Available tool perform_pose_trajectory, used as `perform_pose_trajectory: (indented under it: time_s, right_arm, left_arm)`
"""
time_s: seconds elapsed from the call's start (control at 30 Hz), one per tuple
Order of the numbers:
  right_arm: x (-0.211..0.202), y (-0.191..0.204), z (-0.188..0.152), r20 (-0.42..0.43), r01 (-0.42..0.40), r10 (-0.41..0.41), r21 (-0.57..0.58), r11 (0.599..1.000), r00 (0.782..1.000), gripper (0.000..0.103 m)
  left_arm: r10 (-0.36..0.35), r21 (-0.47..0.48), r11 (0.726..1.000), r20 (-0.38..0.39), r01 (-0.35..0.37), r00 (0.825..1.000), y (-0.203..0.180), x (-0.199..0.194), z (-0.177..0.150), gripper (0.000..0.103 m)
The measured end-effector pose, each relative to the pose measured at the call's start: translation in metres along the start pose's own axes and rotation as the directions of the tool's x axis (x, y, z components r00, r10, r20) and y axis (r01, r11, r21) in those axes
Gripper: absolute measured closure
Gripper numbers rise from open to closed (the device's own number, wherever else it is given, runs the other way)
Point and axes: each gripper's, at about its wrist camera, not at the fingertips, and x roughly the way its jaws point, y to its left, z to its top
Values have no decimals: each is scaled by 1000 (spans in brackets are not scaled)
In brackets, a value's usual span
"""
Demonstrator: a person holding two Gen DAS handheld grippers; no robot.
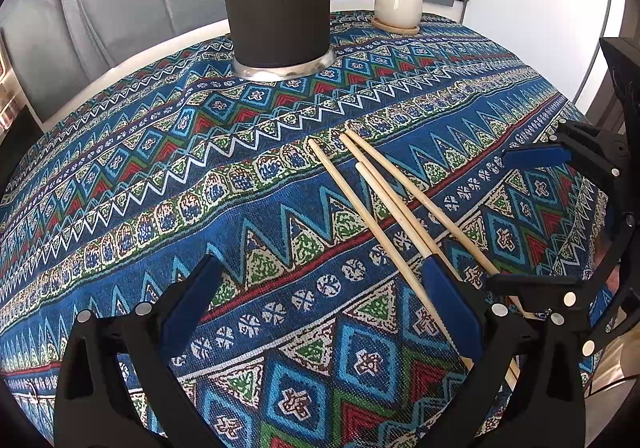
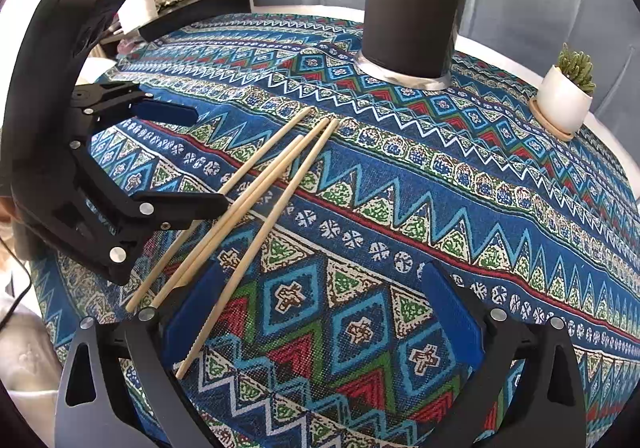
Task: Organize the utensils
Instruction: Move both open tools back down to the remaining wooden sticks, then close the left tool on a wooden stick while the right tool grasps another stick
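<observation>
Left wrist view: left gripper [image 1: 320, 300] and right gripper [image 2: 320, 304] both gape wide, holding nothing. Four chopsticks [image 2: 256, 204] lie loose mid-table, crossing each gripper's inner finger. Pickup seems pending; next, closing on one stick, then carrying it to the black holder [image 2: 412, 8] toward the far edge.

Four pale wooden chopsticks [image 2: 256, 204] lie fanned on the tablecloth, well apart from the upright black holder [image 2: 412, 8].

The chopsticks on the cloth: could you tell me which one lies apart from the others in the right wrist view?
The rightmost chopstick. It splays away alone, its near end between the open right tongs, while the other three chopsticks bunch together further left.
</observation>
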Motion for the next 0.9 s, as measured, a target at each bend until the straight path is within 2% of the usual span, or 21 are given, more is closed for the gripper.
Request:
perform_pose_trajectory:
  time_s: [0.67, 0.77, 0.8, 0.83, 0.87, 0.9]
  right_arm:
    - [4, -8, 1, -2, 22, -21, 54, 998, 1000, 6]
    - [4, -8, 1, 0, 28, -28, 50, 998, 1000, 9]
    - [4, -8, 1, -1, 27, -27, 45, 999, 1000, 12]
    - [2, -8, 1, -1, 21, -21, 38, 999, 1000, 30]
    - [-1, -8, 2, 5, 15, -15, 30, 999, 1000, 57]
    - [-4, -9, 4, 3, 15, -15, 32, 999, 1000, 70]
  left_arm:
    - [-13, -3, 1000, 2, 13, 1000, 1, 0, -1, 5]
    - [-10, 8, 1000, 5, 10, 1000, 2, 0, -1, 5]
    - [-13, 17, 1000, 11, 12, 1000, 2, -2, -2, 11]
    - [-21, 29, 999, 22, 20, 1000, 3, -5, -2, 23]
    - [-27, 33, 999, 29, 26, 999, 6, -8, -3, 29]
    - [-24, 22, 999, 33, 23, 999, 11, -10, -4, 41]
